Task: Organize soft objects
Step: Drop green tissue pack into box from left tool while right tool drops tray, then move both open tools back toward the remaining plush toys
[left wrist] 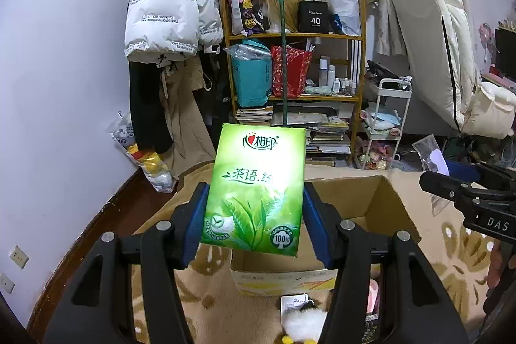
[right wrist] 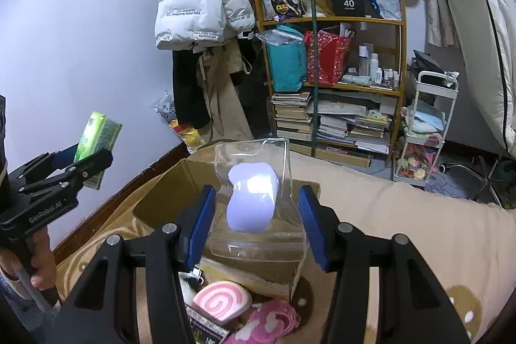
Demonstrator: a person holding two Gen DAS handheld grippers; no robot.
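My left gripper [left wrist: 254,215] is shut on a green tissue pack [left wrist: 254,186] and holds it upright above the open cardboard box [left wrist: 380,205]. The pack also shows in the right wrist view [right wrist: 96,134], up at the left. My right gripper [right wrist: 256,215] is shut on a clear zip bag [right wrist: 258,215] with a pale lilac soft thing inside, held above the box [right wrist: 161,192]. On the rug below lie a pink swirl cushion [right wrist: 222,302], a pink fluffy item [right wrist: 271,321] and a white plush toy [left wrist: 303,324].
A beige patterned rug [right wrist: 403,231] covers the floor. A wooden shelf [left wrist: 361,54] full of bags and books stands behind the box, with a white cart [left wrist: 387,124] to its right. A white jacket [left wrist: 167,2] hangs on the left wall.
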